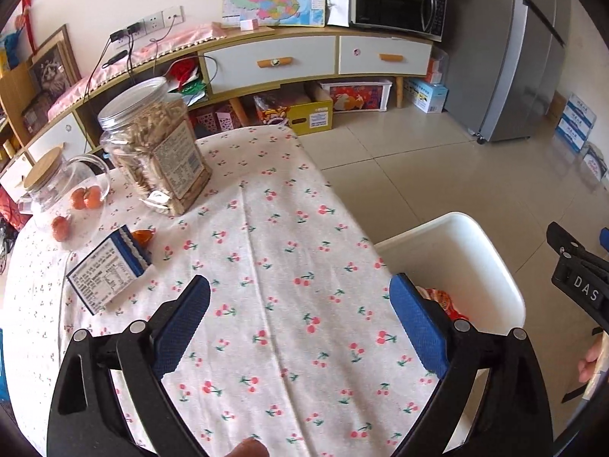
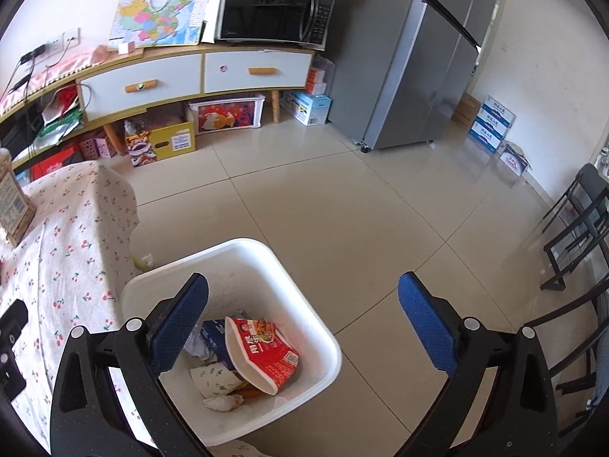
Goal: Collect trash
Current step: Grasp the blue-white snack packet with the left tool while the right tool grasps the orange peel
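Note:
A white trash bin stands on the floor beside the table; it also shows in the left wrist view. It holds a red instant-noodle cup, a dark blue pack, crumpled tissue and paper. My right gripper is open and empty above the bin. My left gripper is open and empty above the cherry-print tablecloth. A torn blue box lies on the table at the left, with an orange peel piece just behind it.
A big clear jar of snacks, a glass jar with a wooden lid and small oranges stand at the table's far left. A cabinet with a microwave, a fridge and black chairs surround the tiled floor.

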Motion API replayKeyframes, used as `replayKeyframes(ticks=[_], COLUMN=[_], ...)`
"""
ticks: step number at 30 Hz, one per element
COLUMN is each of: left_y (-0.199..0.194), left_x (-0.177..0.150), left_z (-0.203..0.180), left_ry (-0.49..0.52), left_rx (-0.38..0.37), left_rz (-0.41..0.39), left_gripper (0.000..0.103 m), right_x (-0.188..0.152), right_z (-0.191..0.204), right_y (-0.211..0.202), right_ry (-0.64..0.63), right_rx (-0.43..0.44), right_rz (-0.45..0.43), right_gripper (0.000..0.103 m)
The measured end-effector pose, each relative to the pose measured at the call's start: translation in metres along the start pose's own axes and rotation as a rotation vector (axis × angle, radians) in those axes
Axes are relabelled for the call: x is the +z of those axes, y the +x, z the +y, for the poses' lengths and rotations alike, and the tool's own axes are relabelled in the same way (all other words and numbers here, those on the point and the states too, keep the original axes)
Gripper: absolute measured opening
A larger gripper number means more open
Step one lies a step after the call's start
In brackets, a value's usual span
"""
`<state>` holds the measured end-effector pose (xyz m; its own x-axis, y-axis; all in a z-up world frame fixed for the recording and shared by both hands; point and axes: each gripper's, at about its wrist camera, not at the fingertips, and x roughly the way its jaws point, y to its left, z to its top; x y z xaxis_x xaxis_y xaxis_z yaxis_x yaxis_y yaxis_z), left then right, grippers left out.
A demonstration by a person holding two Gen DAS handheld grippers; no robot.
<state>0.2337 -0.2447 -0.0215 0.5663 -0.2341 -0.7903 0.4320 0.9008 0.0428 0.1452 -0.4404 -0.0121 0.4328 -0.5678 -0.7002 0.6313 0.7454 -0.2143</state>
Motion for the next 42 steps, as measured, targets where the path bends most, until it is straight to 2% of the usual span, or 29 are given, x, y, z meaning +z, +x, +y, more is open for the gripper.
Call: replayKeyframes(ticks=[8,14,19,23,25,26,28,30,33,39,42], left_y=[0.016,0.039,0.064,0.084,0.09,0.092,0.091,0.087,0.072,0.032,0.014], left_x=[-0.005,-0.007,-0.006,-0.006,-0.009,-0.01,-0.013,-0.014,-0.014,-0.021,-0.027], left_z=[0.099,0.146,0.17,0.176,0.173,0.171,0.168,0.17,0.177,0.19,0.196], left_ry=[-0.107,-0.027,-0.004,0.043,0.064,0.074,0.086,0.072,0.018,-0.087,-0.115], left_rx=[0.134,0.206,0.179,0.194,0.178,0.174,0.18,0.172,0.138,0.081,0.064], left_rz=[0.037,0.083,0.127,0.153,0.169,0.183,0.193,0.196,0.187,0.155,0.142], left_gripper=[0.093,0.093,0.093,0.093,0.085,0.073,0.059,0.037,0.023,0.011,0.01], right_x=[-0.001,-0.003,-0.007,-0.011,-0.012,-0.012,-0.012,-0.012,-0.011,-0.009,-0.009], right_z=[0.062,0.094,0.114,0.124,0.128,0.13,0.132,0.135,0.139,0.15,0.158], right_y=[-0.012,-0.015,-0.017,-0.019,-0.018,-0.018,-0.019,-0.022,-0.028,-0.038,-0.043], right_ry=[-0.103,-0.155,-0.188,-0.215,-0.225,-0.227,-0.226,-0.225,-0.228,-0.219,-0.218], right_rx=[0.044,0.067,0.07,0.067,0.066,0.067,0.076,0.089,0.108,0.151,0.181], right_rz=[-0.002,0.001,0.002,0.001,0.004,0.008,0.011,0.008,-0.003,-0.006,-0.005], right_gripper=[0.096,0.096,0.096,0.096,0.096,0.096,0.096,0.096,0.096,0.096,0.096])
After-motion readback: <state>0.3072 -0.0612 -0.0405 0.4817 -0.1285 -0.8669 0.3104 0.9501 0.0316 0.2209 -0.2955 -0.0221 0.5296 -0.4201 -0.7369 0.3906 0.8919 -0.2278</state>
